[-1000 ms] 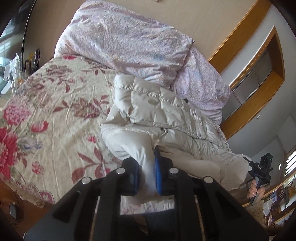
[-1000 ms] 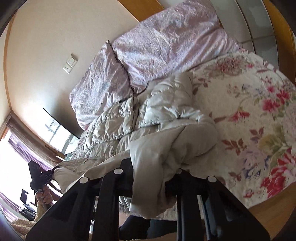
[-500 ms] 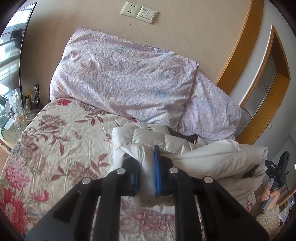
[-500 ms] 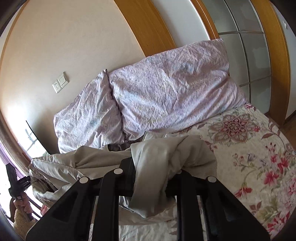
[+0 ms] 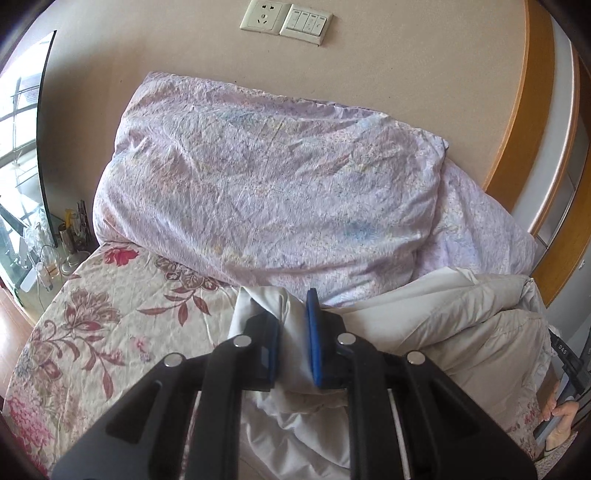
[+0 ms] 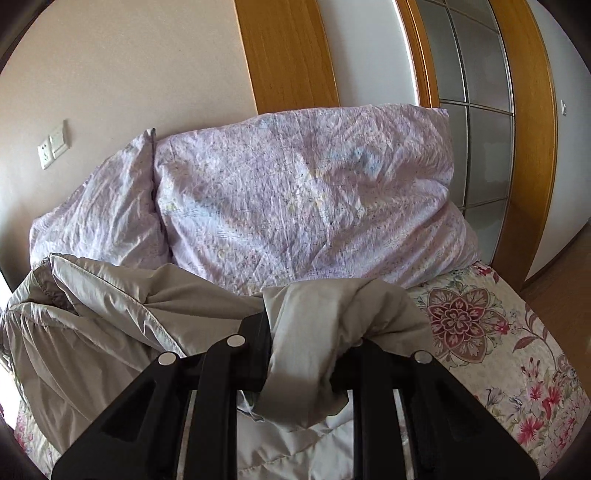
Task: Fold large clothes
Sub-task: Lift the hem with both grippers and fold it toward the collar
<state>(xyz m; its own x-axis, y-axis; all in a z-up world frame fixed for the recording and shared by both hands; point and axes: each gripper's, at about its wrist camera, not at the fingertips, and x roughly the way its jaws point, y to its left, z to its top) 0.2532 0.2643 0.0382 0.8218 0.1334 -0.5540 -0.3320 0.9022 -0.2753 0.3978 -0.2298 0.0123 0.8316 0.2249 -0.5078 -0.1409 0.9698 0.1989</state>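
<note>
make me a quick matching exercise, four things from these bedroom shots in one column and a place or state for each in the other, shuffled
Things:
1. cream puffer jacket
2. large lilac crinkled pillow
3. white wall socket and switch plate
4. floral bedspread

Places or states:
A. on the wall above the pillows
B. pinched in both grippers' jaws
C. spread over the bed under the jacket
D. leaning against the wall at the head of the bed

Pairs: 1-B, 2-D, 3-A, 4-C

Both views are taken from low over the bed [image 5: 92,325], close above bunched cloth, and are faced toward the headboard wall. The two lilac pillows [image 6: 303,192] and the wall sockets [image 5: 282,20] are shared by both.
</note>
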